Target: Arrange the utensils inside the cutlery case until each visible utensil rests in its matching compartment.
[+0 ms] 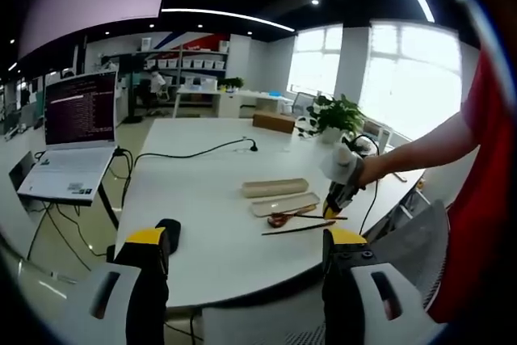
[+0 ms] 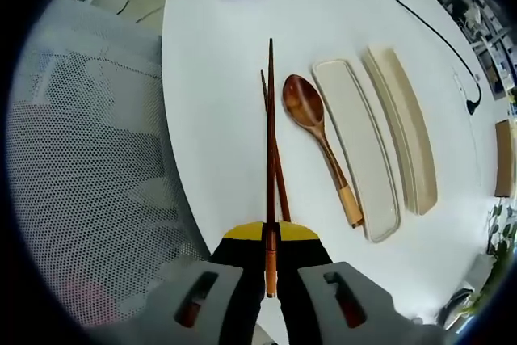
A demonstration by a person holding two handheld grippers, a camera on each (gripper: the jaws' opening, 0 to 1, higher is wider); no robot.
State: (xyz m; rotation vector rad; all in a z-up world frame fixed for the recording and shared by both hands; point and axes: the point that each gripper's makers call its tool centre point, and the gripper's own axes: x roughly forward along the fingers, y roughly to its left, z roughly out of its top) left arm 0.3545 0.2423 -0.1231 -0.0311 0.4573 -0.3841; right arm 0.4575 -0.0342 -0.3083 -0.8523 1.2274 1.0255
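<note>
A broad white desk (image 1: pixel 202 199) stands in an open office. Beyond it, bright windows (image 1: pixel 388 78) light the room; a potted plant (image 1: pixel 335 115) sits at its far edge. A mesh chair (image 2: pixel 89 167) stands beside it, with shelving (image 1: pixel 190 62) behind.

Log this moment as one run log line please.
right claw: shut on chopstick | left claw: open, holding nothing | spoon, second chopstick: on table | case tray: holds no utensil

The laptop screen (image 1: pixel 79 109) shows lines of text too small to read; nothing else is legible.
</note>
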